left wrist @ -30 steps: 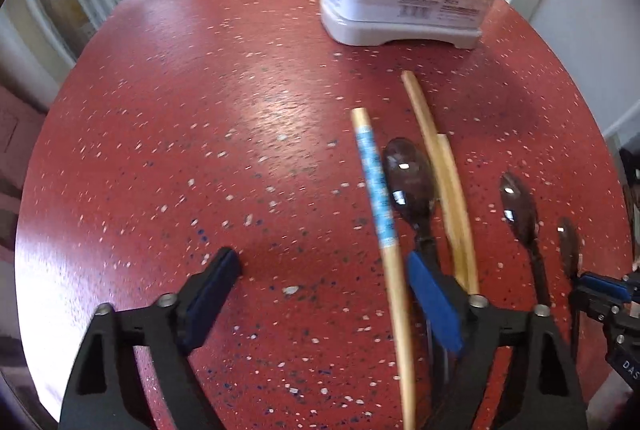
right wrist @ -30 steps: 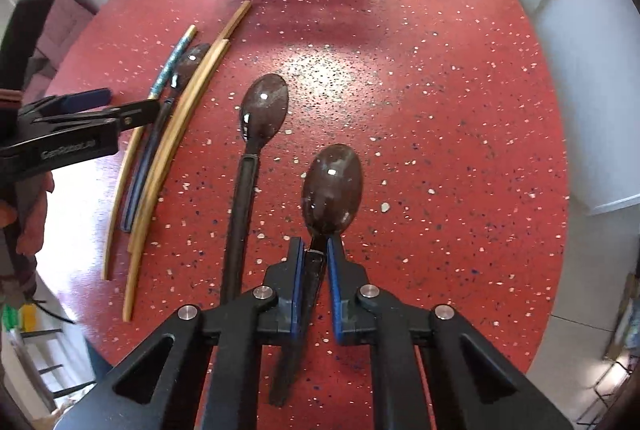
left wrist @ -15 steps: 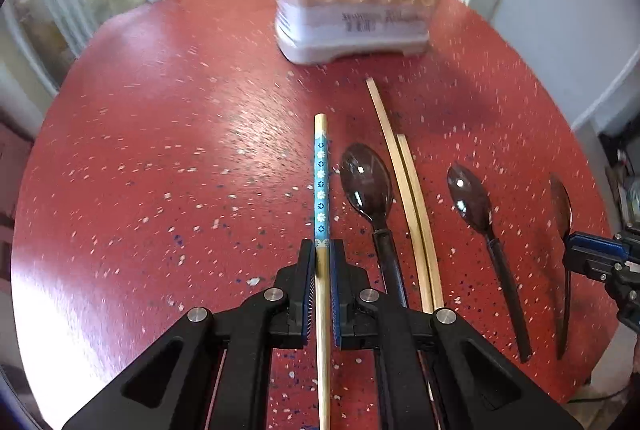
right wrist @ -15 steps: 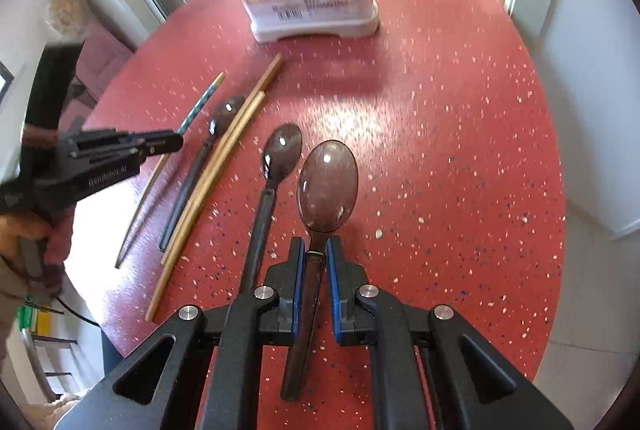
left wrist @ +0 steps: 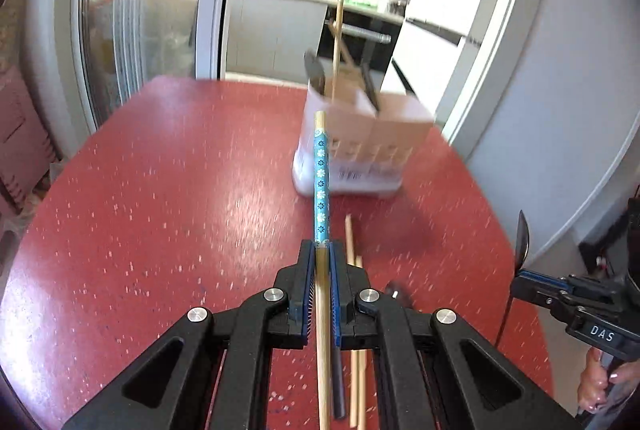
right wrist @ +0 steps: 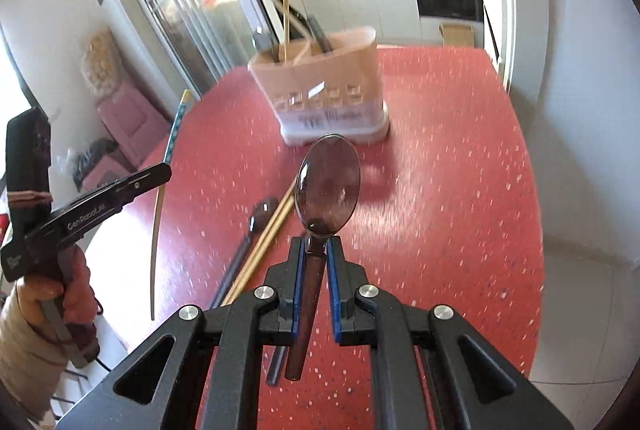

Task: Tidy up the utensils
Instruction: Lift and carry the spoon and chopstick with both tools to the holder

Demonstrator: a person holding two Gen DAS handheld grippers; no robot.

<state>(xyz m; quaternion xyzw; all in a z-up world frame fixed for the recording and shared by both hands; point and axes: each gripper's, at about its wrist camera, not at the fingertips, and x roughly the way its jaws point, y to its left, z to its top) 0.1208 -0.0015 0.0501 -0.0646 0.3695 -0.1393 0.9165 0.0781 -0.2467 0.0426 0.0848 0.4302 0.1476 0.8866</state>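
"DAS" on right hand-held gripper (left wrist: 520, 276) body; "GenRobot.AI" on left hand-held gripper (right wrist: 166, 171) arm; utensil holder (right wrist: 332, 97) label blurred, unreadable.

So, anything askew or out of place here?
Nothing damaged or spilled. Two plain chopsticks and a dark spoon lie loose on the table, not yet in the holder, whose contents lean at mixed angles.

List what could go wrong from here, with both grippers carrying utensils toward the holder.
1. The left gripper pinches the blue-patterned chopstick near its middle, so its long free ends could swing and catch the utensil holder rim.
2. The right gripper holds the dark spoon by its slim handle; the heavy bowl might pivot in the grip.
3. The holder already contains utensils, which could block insertion.
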